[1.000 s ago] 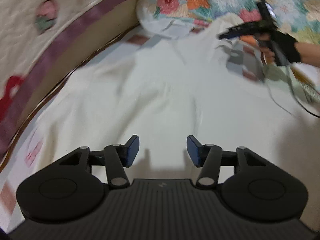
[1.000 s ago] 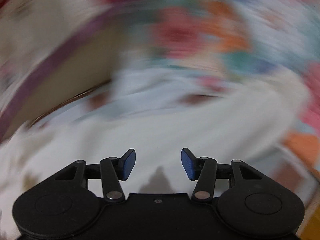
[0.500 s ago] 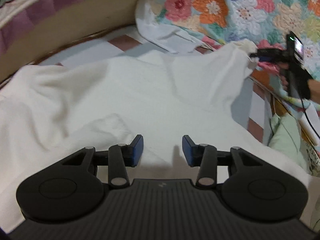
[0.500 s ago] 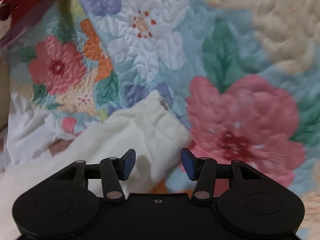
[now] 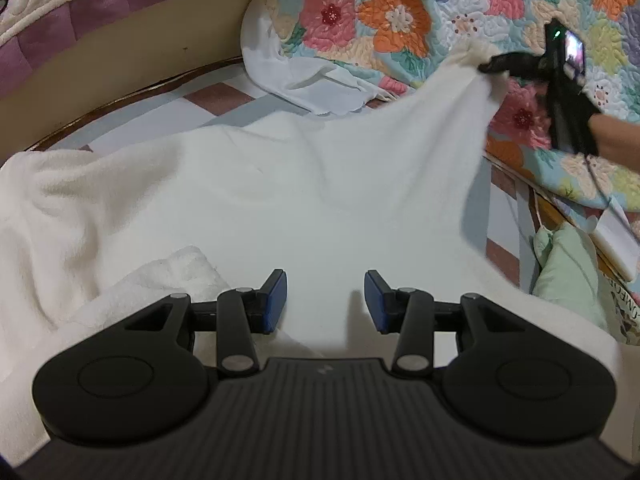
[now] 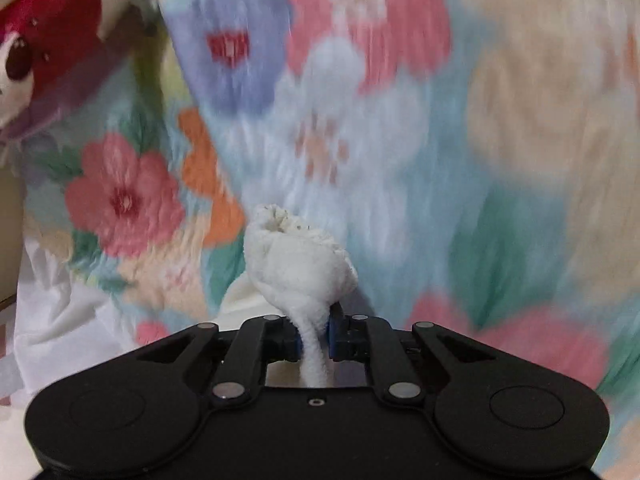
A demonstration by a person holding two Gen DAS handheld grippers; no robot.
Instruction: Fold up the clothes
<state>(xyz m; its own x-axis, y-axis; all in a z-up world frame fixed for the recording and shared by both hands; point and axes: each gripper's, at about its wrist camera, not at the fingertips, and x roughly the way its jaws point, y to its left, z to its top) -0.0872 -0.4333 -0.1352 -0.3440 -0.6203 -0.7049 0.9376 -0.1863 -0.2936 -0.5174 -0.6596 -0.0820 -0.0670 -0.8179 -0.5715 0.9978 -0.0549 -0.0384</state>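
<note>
A fluffy white garment (image 5: pixel 280 192) lies spread over the bed in the left wrist view. My left gripper (image 5: pixel 325 300) hovers open just above its near part, nothing between the blue pads. At the far right my right gripper (image 5: pixel 490 67) pulls one end of the cloth up off the bed. In the right wrist view that gripper (image 6: pixel 314 340) is shut on the garment's cuff (image 6: pixel 298 256), which bunches out beyond the fingertips.
A flowered quilt (image 5: pixel 440 8) rises behind and to the right. A thin white cloth (image 5: pixel 304 80) lies at the back by the beige headboard (image 5: pixel 140 52). A pale green cloth (image 5: pixel 568 272) sits at the right edge. A person's gloved hand (image 5: pixel 572 120) holds the right gripper.
The right gripper went from open beside the cuff to shut on it and lifted it. The left gripper stayed open and barely moved.
</note>
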